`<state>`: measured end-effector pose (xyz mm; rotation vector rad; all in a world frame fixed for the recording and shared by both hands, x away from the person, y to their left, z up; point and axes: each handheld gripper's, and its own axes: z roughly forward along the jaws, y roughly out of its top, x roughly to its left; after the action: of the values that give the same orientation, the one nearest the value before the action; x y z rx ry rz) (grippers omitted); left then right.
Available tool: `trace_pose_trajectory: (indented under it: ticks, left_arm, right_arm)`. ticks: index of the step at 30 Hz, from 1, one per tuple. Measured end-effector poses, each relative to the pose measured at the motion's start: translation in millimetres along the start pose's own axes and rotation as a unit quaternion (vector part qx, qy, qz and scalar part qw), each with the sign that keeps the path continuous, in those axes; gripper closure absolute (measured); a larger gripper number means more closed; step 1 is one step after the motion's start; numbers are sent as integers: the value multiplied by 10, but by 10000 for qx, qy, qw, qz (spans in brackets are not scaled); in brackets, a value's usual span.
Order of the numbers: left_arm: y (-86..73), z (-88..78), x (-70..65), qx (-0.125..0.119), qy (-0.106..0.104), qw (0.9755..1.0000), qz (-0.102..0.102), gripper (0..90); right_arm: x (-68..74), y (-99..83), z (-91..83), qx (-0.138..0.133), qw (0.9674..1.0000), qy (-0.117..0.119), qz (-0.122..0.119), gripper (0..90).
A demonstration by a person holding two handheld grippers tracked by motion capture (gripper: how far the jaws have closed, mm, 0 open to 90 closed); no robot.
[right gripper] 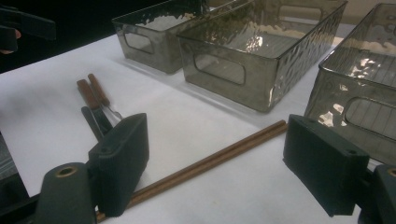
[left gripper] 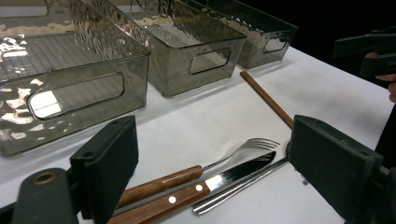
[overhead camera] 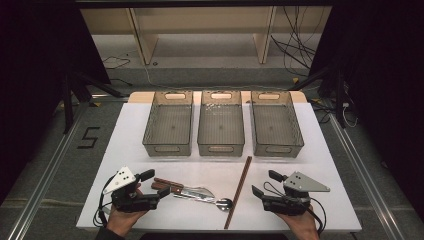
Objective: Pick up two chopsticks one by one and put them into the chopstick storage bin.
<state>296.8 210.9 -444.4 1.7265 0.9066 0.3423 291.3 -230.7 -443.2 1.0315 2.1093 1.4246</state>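
Observation:
A wood-handled knife (overhead camera: 167, 186), a wood-handled fork (overhead camera: 196, 190) and a steel spoon (overhead camera: 223, 202) lie together near the table's front edge. To their right, a pair of brown chopsticks (overhead camera: 238, 190) runs front to back. My left gripper (overhead camera: 156, 183) rests at the front left, open, its jaws pointing at the cutlery handles. In the left gripper view the knife (left gripper: 219, 179) and fork (left gripper: 252, 143) lie between and beyond the open left gripper (left gripper: 214, 135). My right gripper (overhead camera: 264, 183) is open at the front right. In its own view the right gripper (right gripper: 217, 126) frames the chopsticks (right gripper: 219, 156).
Three clear grey bins stand in a row at the back of the white table (overhead camera: 325, 165): left (overhead camera: 166, 148), middle (overhead camera: 220, 148) and right (overhead camera: 276, 149), all with nothing in them. Bare white surface separates the bins from the cutlery.

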Motion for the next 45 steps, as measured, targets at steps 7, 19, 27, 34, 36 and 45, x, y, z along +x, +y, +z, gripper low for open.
trace_pose_trajectory:
  ticks: [7, 19, 27, 34, 36, 45]
  left_arm:
    - [0, -8, 5, -10, 14, 10000, 3, 157]
    - [0, -9, 14, -21, 39, 10000, -14, 156]
    - [4, 0, 17, -21, 36, 10000, -26, 156]
    - [3, -9, 25, -27, 33, 10000, -25, 157]
    - [5, -11, 23, -31, 29, 10000, -29, 157]
    - [7, -10, 22, -31, 35, 10000, -27, 157]
  right_arm:
    - [11, 23, 6, 71, 10000, 18, -44, 234]
    - [1, 153, 105, 713, 9972, -164, -139, 288]
    - [12, 301, 372, 1410, 9897, -90, -217, 585]
    - [69, 277, 612, 1798, 9824, 229, -456, 766]
    - [69, 258, 669, 1866, 9809, 283, -471, 806]
    - [46, 153, 856, 2151, 9745, 404, -494, 900]
